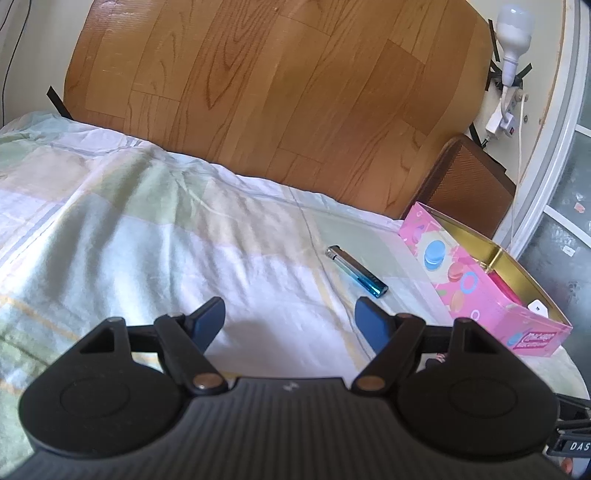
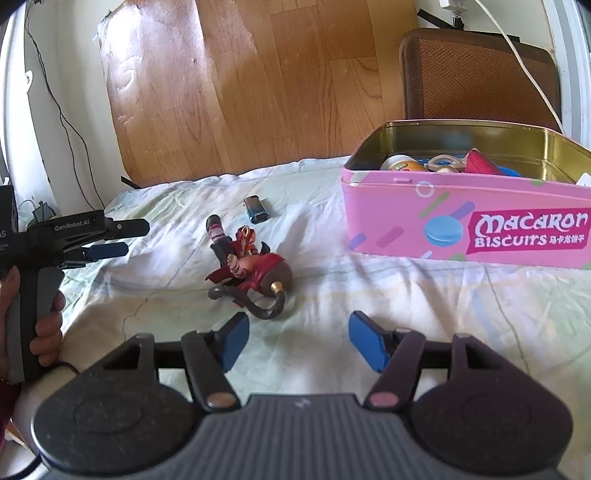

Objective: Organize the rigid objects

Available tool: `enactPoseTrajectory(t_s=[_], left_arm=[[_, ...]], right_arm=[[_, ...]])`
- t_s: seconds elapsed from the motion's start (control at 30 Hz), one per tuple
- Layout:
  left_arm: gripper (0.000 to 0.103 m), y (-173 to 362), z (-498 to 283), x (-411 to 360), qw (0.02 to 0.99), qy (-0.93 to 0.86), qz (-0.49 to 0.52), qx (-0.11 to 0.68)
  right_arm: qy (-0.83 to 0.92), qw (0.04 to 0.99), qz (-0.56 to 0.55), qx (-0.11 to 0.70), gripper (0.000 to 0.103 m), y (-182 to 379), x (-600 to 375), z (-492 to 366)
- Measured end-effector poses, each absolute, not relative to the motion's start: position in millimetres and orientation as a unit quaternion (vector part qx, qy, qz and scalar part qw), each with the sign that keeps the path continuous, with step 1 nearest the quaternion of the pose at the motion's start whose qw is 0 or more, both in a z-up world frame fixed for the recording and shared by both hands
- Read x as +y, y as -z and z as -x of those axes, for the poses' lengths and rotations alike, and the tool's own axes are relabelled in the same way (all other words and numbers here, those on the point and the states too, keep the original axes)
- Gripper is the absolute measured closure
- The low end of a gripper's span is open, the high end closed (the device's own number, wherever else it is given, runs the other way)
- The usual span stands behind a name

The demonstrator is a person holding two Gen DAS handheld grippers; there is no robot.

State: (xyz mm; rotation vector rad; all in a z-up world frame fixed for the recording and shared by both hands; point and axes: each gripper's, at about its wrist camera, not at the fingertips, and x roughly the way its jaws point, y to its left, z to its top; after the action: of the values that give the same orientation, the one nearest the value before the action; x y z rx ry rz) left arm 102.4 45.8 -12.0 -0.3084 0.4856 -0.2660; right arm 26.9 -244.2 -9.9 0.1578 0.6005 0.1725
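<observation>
Closest to me, my right gripper (image 2: 295,339) stands wide with nothing between its blue pads (image 2: 231,343), hanging over the sheet (image 2: 443,295). Just beyond its left pad lies a figurine (image 2: 247,266) in red and brown, on its side, its curved dark tail nearest me and its striped leg pointing away. My left gripper (image 1: 290,319) is wide too, and bare sheet shows between its pads. In the right view I see that same tool from the side, at the left edge, a hand (image 2: 44,317) wrapped round its grey handle, its fingers aimed toward the figurine but well apart from it.

Further out lies a lighter (image 1: 356,272), silver at one end and blue at the other, flat on the sheet. In the left view it sits just past my right pad, angled, near the tin (image 1: 480,291) but not touching it. The pink tin stands open on the sheet to the right, gold inside, marked "Macaron Biscuits". Several small things already lie in it; I can make out a jar lid (image 2: 402,162) and something red (image 2: 480,160), the rest is unclear.

Behind the bed runs a wood-grain panel (image 1: 277,92). At the far right corner a white bulb (image 1: 513,26) is taped to the wall.
</observation>
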Motion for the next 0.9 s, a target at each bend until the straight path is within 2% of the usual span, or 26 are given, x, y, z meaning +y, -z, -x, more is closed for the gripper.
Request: enactPoseTrajectory(t_s=[0.33, 0.57, 0.9], left_arm=[[0.024, 11, -101, 45, 0.949, 0.136, 0.155, 0.239], [0.024, 10, -89, 39, 0.928, 0.184, 0.199, 0.257], [0.020, -7, -89, -31, 0.886, 0.320, 0.182, 0.283]], right_arm=[[-0.087, 0.948, -0.073, 0.297, 0.039, 10, -243, -28], [-0.103, 0.946, -0.063, 0.302, 0.039, 9, -239, -34], [-0.133, 0.941, -0.029, 0.309, 0.039, 7, -224, -53]])
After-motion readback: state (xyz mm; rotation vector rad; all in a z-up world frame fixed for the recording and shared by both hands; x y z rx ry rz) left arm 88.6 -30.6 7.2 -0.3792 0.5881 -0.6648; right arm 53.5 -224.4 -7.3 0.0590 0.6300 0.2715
